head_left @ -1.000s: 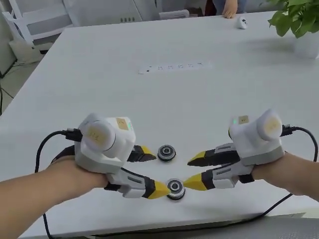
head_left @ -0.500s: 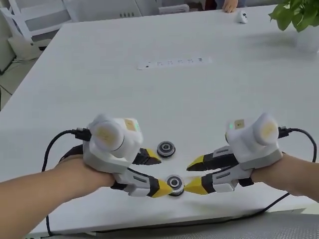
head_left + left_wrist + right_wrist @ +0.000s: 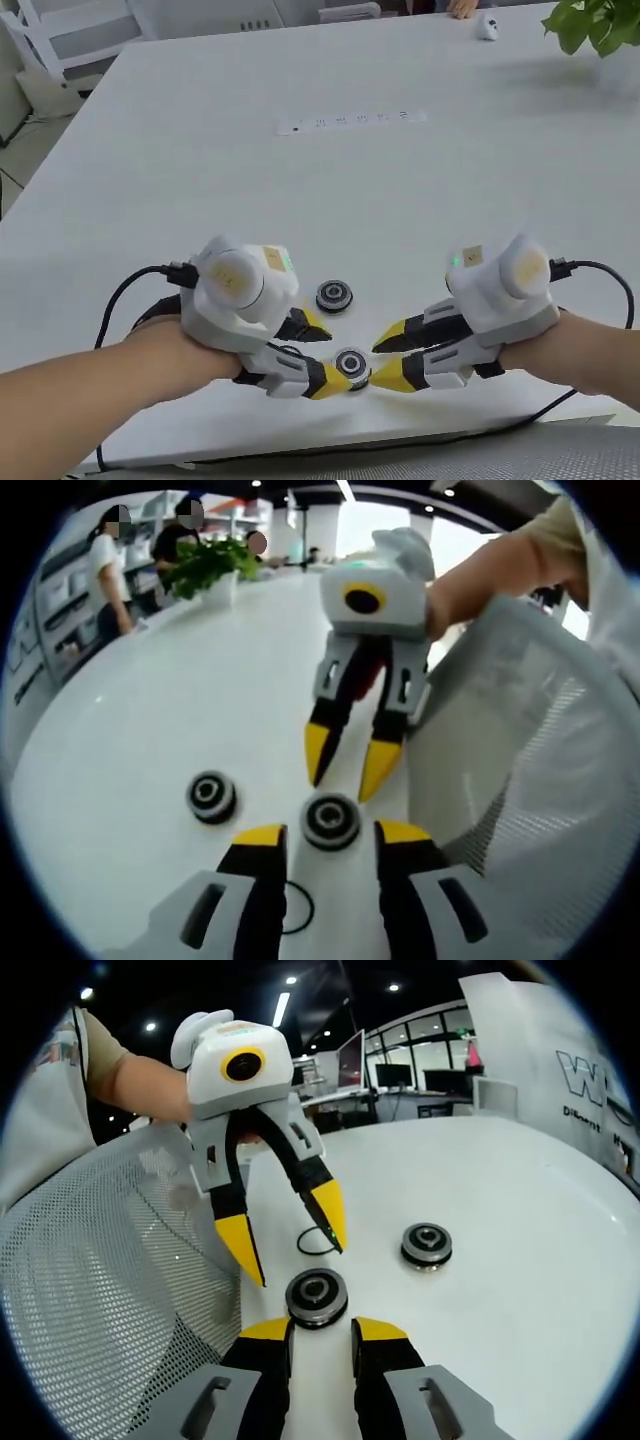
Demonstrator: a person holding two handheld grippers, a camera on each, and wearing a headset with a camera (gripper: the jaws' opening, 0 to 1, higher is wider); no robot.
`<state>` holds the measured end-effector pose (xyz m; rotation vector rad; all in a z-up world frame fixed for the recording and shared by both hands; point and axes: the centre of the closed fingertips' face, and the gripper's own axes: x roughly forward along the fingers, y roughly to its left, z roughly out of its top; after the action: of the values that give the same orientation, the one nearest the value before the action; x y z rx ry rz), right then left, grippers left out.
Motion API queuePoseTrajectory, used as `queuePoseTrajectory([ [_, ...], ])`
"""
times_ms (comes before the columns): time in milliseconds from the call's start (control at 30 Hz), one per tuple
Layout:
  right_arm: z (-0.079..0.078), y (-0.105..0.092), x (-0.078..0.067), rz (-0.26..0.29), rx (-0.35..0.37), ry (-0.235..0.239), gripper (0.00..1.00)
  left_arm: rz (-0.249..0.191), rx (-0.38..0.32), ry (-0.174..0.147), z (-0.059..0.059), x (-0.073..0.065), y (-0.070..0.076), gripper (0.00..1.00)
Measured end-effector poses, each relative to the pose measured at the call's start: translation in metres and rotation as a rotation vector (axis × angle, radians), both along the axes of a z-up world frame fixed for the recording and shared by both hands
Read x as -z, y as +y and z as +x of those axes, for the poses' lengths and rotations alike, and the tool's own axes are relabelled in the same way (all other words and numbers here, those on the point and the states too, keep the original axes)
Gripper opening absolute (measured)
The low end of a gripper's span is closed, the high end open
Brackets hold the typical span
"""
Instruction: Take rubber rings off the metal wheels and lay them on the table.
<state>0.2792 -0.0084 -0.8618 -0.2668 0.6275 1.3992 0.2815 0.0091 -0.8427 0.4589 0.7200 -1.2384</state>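
Two metal wheels with black rubber rims lie near the table's front edge. The near wheel (image 3: 351,365) (image 3: 331,820) (image 3: 317,1297) sits between the facing grippers. My left gripper (image 3: 328,355) (image 3: 330,835) is open, its yellow tips on either side of this wheel. From the opposite side my right gripper (image 3: 384,359) (image 3: 322,1330) is open too, with the wheel just ahead of its tips. The far wheel (image 3: 334,296) (image 3: 212,796) (image 3: 427,1245) lies free a little beyond. One loose rubber ring (image 3: 290,908) (image 3: 318,1243) lies flat on the table under my left gripper.
The white table (image 3: 200,180) carries a power strip (image 3: 350,121) at its middle, a potted plant (image 3: 600,25) at the far right corner and a small white object (image 3: 487,28) near the far edge. A white mesh chair back (image 3: 110,1290) stands at the front edge. Cables trail from both grippers.
The headset has tilted, so the picture has shifted. My left gripper has edged slightly right toward the near wheel; the right gripper has stayed at the wheel. Both wheels lie where they were.
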Motion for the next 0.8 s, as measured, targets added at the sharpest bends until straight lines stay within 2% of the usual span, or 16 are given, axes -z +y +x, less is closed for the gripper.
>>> queuePoseTrajectory([
  [533,-0.0012,0.0017,0.0050,0.002,-0.005,0.005,0.15,-0.002,0.016,0.004,-0.0001,0.0049,-0.0075,0.23],
  [800,-0.0009,0.0022,0.0058,0.008,-0.002,0.010,0.12,0.005,0.027,-0.012,0.0000,0.0075,-0.0096,0.17],
])
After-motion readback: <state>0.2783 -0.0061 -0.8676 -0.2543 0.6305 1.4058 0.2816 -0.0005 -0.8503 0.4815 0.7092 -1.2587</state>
